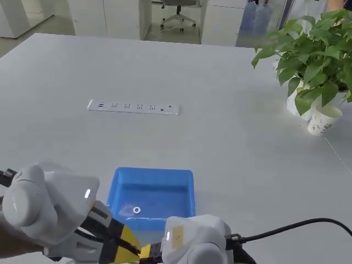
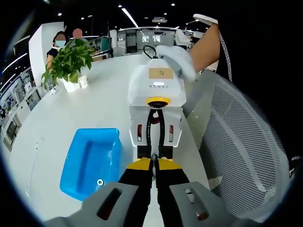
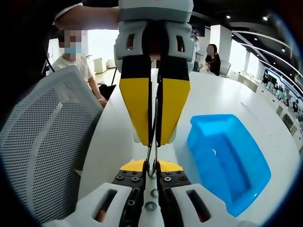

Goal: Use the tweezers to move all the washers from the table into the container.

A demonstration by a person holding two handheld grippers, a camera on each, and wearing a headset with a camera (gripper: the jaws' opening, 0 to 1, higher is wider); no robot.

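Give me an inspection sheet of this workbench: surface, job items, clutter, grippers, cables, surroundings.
Surface: pale grey table.
Job's things: blue container with one washer inside; two washers on the table between the right gripper's jaws; tweezers.
Clutter: power strip, potted plant, paper cup.
Grippers: left gripper and right gripper meet tip to tip, both shut on the tweezers.
Cables: black cable trailing from the right gripper.
Surroundings: mesh chair beside the table.

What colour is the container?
The container is bright blue, clearest in the head view.
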